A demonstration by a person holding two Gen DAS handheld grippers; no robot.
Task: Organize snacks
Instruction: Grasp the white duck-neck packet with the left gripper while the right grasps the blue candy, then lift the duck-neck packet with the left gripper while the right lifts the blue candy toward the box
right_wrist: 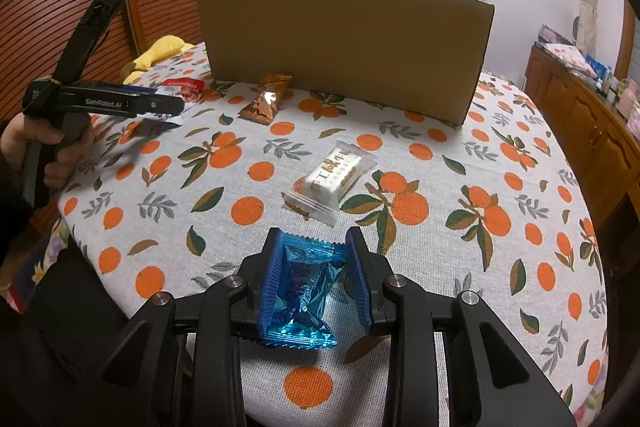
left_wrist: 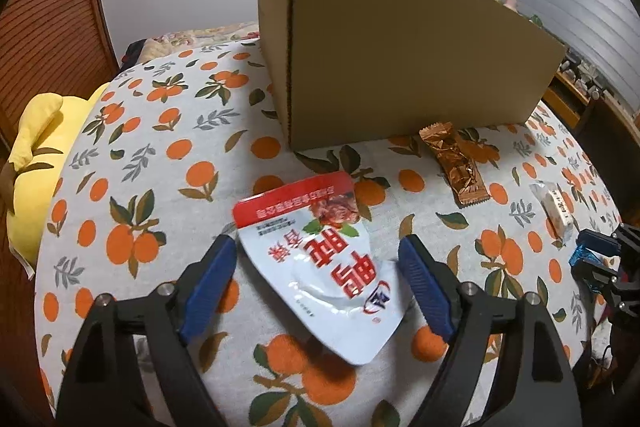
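snacks lie on the bench (right_wrist: 460, 259) before a cardboard box (right_wrist: 344, 43): a white pouch (left_wrist: 320, 267) between the wide left tongs (left_wrist: 316, 259), untouched; right tongs (right_wrist: 312, 275) clamp a blue candy (right_wrist: 304, 291).

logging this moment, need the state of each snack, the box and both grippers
left gripper: open, astride the pouch, pads clear of it
pouch: flat on the cloth, sealed
right gripper: shut on the blue candy
blue candy: wrapped, pinched between the pads
brown bar: wrapped, lying by the box
white candy: wrapped, lying loose on the cloth
box: upright, inside hidden
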